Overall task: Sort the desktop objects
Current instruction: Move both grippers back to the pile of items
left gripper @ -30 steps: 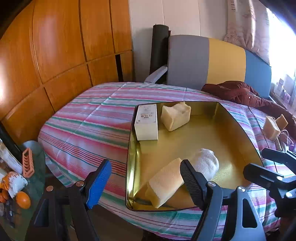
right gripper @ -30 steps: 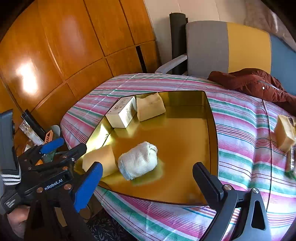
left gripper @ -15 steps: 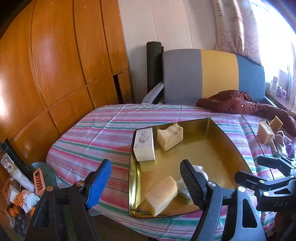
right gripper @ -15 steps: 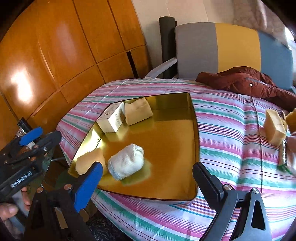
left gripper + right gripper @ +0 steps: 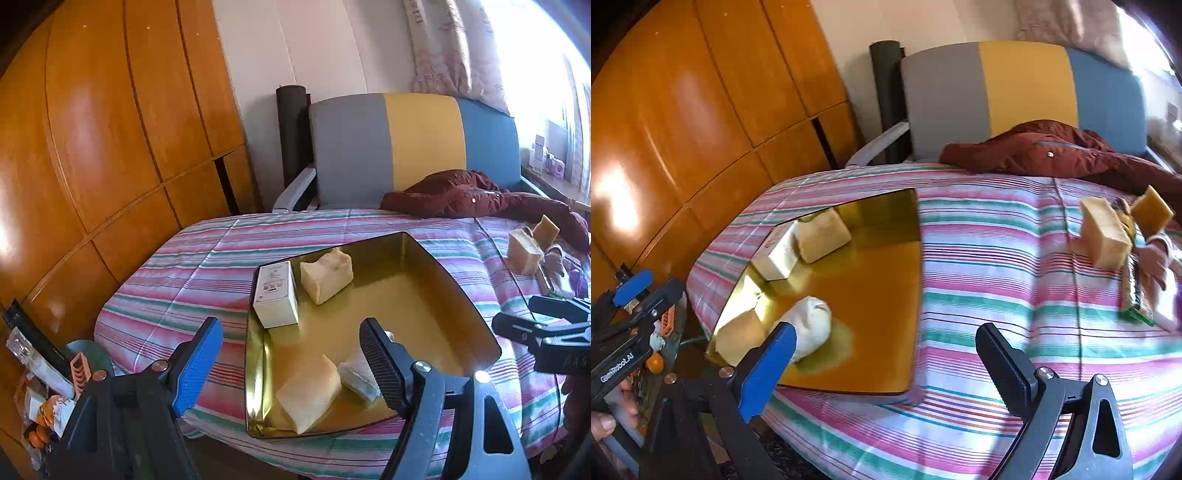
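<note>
Though four things already lie in the gold tray (image 5: 879, 387), the next thing to sort looks to be the tan sponge block (image 5: 1104, 236) at the right of the right wrist frame, on the striped bedspread (image 5: 979, 258) among clutter. It looks light, soft and squashy, so a grip across its flat sides should do. Both the left hand-held gripper (image 5: 291, 358) and the right hand-held gripper (image 5: 886, 362) stand wide with nothing between the pads. Against the earlier frames, the tray sits lower and smaller in the left view, and the right view has swung toward the block
</note>
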Demonstrator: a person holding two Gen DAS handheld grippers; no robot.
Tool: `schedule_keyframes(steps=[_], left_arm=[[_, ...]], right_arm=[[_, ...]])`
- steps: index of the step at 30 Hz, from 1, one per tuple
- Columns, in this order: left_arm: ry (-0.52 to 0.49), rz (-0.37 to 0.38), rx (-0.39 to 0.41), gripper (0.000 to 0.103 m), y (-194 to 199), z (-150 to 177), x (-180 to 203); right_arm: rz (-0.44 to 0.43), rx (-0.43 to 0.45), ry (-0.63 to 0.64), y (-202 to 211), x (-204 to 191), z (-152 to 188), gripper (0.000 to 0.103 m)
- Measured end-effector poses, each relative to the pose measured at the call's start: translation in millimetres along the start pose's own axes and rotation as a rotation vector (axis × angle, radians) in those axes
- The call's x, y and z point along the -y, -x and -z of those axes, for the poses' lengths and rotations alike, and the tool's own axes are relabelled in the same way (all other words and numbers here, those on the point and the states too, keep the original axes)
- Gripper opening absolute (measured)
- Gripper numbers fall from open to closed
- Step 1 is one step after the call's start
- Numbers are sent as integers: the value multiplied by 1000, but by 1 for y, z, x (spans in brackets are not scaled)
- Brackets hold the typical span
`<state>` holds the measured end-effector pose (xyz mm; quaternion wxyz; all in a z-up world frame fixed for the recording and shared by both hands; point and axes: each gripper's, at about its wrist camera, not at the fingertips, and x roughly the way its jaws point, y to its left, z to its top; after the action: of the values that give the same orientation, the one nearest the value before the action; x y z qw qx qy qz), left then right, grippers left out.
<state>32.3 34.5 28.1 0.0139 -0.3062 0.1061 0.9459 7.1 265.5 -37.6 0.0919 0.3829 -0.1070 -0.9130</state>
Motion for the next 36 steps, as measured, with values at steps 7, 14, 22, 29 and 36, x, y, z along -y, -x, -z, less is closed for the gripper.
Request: schedule_keyframes(steps=[7,14,22,29,36], left_arm=[[-45,34,-13,78,-6,-4,17],[-74,175,-18,78,-14,-15,48],[-121,403,-23,79,-14,-28,106],[-171,527,-95,79,-20,-32,156],[-201,607,-172,79,-32,-35,197]], right_arm=[[46,-1,-49,5,27,2,98],[129,-20,-137,18,72,0,98],[263,-6,-320,57,152,4,98],[384,44,-487,106,230,10,98],[482,21,-552,122,286,11,80]])
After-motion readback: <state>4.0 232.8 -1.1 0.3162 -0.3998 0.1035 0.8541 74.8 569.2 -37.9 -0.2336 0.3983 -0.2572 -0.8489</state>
